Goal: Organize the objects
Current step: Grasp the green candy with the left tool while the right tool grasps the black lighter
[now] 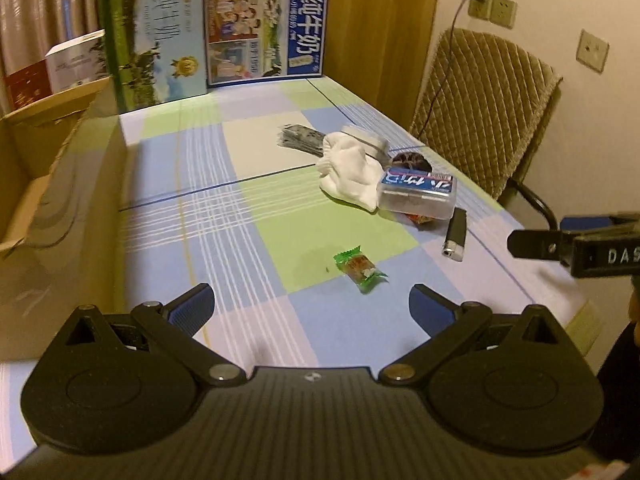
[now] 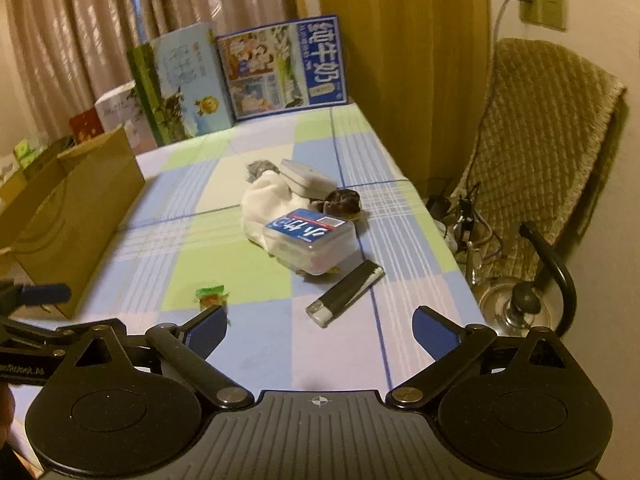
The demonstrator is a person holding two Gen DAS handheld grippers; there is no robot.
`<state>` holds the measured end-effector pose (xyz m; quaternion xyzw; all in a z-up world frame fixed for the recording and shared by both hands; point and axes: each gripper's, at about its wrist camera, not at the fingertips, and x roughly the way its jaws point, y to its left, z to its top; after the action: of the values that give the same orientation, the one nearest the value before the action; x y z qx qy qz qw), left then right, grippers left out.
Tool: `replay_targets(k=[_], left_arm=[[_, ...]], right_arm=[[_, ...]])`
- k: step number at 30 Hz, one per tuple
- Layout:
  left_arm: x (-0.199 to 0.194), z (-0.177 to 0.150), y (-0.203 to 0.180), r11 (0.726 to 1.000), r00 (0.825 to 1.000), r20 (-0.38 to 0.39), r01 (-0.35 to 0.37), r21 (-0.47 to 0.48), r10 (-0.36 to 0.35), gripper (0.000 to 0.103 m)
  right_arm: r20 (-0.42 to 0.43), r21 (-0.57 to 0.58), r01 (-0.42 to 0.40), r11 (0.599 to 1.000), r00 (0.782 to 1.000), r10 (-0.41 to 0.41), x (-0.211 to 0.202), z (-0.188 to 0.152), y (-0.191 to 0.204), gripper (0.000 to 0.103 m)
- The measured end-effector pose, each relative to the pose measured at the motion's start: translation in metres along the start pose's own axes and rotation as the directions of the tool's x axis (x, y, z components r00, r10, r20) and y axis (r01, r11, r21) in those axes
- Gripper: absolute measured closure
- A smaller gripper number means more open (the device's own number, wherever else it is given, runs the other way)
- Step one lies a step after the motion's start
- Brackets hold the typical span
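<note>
Checked tablecloth (image 1: 256,216); padded chair (image 1: 484,108) at right; beige curtains (image 2: 80,32); wall sockets (image 1: 494,10).

Right gripper (image 2: 318,330) spread wide — black lighter (image 2: 345,293) between its fingers; candy (image 2: 211,295) left.

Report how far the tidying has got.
Nothing looks put away yet. Both the left gripper and right gripper are open and empty. Left on the table: green candy, lighter, clear plastic box, white sock, other small items.
</note>
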<state>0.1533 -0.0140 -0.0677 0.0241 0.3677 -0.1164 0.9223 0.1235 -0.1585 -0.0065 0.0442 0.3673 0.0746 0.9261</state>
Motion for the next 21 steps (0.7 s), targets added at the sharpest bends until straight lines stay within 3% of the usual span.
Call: replay_targets(k=[6,11,15,21], left_arm=[[0.024,0.002,0.002,0.997,1.0,-0.003,0.031,0.066,-0.031,0.001],[0.043,0.006,0.0,0.991,0.998,0.001,0.069,0.115,-0.07,0.002],[0.061,0.008,-0.005,0.982,0.996,-0.012,0.09,0.167,-0.089,0.012],[0.084,0.009,-0.014,0.953,0.994,-0.026,0.111,0.281,-0.108,0.017]], right_arm=[[-0.042,-0.157,-0.056,0.986,0.998,0.05,0.024,0.015,-0.008,0.006],[-0.065,-0.34,-0.129,0.932,0.991,0.114,0.046,0.02,-0.015,0.006],[-0.086,-0.374,-0.142,0.917,0.989,0.119,0.068,0.015,-0.027,0.006],[-0.134,-0.392,-0.183,0.902,0.981,0.141,0.088,0.011,-0.036,0.006]])
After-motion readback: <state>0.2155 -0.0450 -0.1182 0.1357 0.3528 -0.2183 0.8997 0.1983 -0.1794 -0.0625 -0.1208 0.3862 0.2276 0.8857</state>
